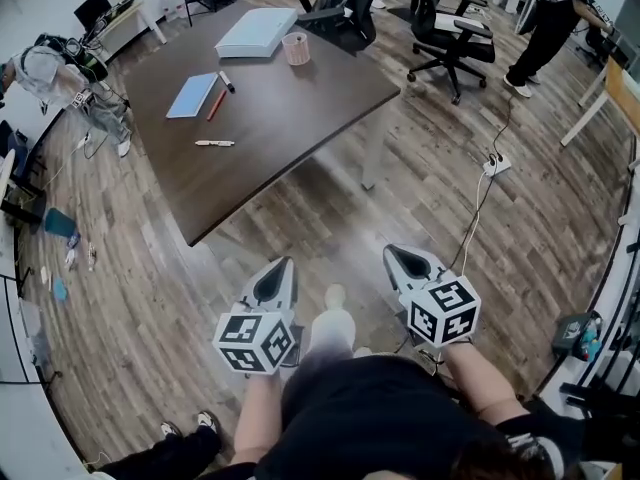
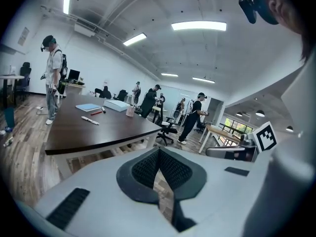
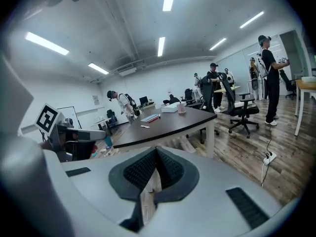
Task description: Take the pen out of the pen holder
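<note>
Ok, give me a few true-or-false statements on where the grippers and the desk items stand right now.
1. The pink pen holder stands on the dark table next to the white box. True.
2. The left gripper is shut on a pen. False: its jaws are together with nothing between them.
3. Both grippers are over the table. False: the left gripper and the right gripper are over the wood floor, short of the table.
4. A white pen lies by itself on the table. True.
5. The red pen stands in the pen holder. False: it lies on the table beside the blue notebook.
</note>
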`<action>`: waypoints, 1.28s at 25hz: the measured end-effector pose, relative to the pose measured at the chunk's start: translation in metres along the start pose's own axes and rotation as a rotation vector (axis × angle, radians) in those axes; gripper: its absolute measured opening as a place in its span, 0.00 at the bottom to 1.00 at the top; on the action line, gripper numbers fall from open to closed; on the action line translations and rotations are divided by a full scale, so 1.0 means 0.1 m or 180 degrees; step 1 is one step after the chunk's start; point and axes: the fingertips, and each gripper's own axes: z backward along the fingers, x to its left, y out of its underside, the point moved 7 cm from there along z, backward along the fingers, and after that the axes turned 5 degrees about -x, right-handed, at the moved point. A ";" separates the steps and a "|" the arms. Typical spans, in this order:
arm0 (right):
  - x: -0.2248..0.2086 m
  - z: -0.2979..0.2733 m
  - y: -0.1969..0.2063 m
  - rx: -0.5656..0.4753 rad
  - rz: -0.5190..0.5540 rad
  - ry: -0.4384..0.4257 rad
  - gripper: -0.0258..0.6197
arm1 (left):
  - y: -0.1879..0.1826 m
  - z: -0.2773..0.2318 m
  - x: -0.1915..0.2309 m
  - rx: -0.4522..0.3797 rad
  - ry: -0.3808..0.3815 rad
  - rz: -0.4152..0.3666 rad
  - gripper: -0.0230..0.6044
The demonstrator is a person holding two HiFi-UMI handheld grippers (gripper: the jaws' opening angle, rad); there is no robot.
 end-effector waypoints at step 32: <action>-0.66 -2.83 -1.22 0.0177 0.0194 -0.0127 0.07 | -1.27 -2.28 1.57 -0.0134 0.0298 -0.0207 0.08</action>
